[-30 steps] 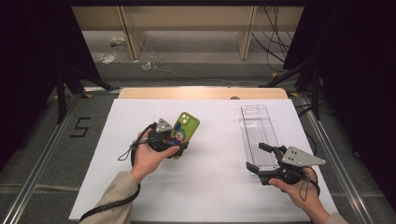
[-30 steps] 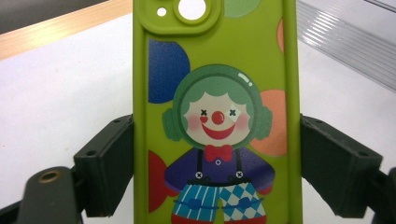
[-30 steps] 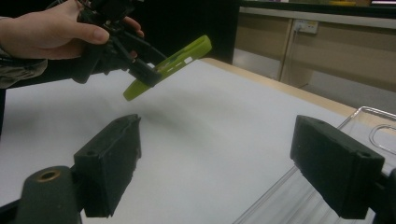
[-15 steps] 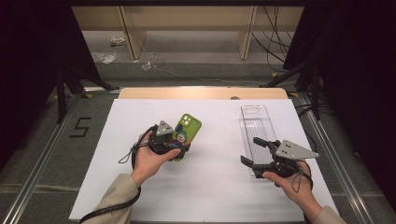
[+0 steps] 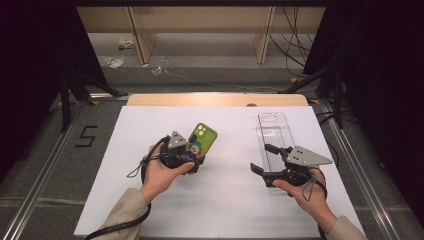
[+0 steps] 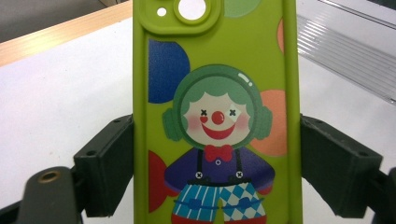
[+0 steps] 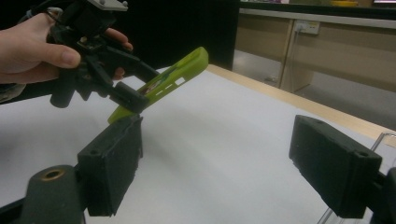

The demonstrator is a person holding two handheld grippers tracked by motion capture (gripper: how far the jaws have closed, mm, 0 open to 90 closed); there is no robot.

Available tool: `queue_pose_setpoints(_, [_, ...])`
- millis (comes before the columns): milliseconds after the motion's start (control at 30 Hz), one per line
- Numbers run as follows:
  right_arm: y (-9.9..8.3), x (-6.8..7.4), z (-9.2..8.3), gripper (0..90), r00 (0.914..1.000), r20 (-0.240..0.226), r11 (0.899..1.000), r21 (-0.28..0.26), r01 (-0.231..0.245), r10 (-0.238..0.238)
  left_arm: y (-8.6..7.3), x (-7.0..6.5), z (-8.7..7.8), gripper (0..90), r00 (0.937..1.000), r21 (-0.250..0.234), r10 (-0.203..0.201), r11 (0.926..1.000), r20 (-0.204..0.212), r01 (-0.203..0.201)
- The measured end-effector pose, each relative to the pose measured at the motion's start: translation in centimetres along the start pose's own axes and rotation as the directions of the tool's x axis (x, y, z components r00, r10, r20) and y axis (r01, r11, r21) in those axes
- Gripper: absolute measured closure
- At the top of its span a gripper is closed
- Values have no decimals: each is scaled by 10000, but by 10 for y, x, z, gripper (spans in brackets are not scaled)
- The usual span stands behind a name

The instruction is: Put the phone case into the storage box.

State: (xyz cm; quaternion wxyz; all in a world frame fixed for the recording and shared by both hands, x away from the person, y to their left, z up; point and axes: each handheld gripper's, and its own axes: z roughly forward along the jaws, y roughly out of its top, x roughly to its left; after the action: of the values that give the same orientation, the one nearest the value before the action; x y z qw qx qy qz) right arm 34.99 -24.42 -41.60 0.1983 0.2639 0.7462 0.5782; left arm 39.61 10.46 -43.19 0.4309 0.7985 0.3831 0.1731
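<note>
A: Since the earlier frame, what has moved?

B: Only the right gripper (image 5: 264, 161), which has slid left from the lower right toward centre, jaws spread and empty, beside the clear plastic tray (image 5: 274, 132).

A: And the case?

B: Left of centre, the left gripper (image 6: 217, 163) pinches the green clown phone case (image 5: 199, 145) by its edges, tilted above the white table (image 5: 230, 200). This looks like a handover; next, the right gripper must close on the case's free end.

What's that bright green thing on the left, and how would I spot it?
On the white table, look left of centre at the left gripper held in a hand. Clamped between its jaws and tilted up off the surface is a lime-green phone case printed with a cartoon clown. The clear plastic box at the right is colourless.
</note>
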Motion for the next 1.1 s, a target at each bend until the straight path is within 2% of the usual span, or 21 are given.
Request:
queue_pose_setpoints(167, [3, -1, 3, 185, 9998, 58, 9998, 58, -184, 183, -2, -1, -1, 165, 10000, 3, 42, 10000, -38, -42])
queue_pose_setpoints(667, [11, 1, 16, 185, 9998, 49, 9998, 65, -171, 171, -1, -14, -2, 164, 9991, -23, 424, 9991, 55, -424])
queue_pose_setpoints(1100, [16, 0, 27, 186, 9997, 137, 9997, 112, -216, 214, -2, -23, 1, 165, 9979, 34, 604, 9982, 229, -605])
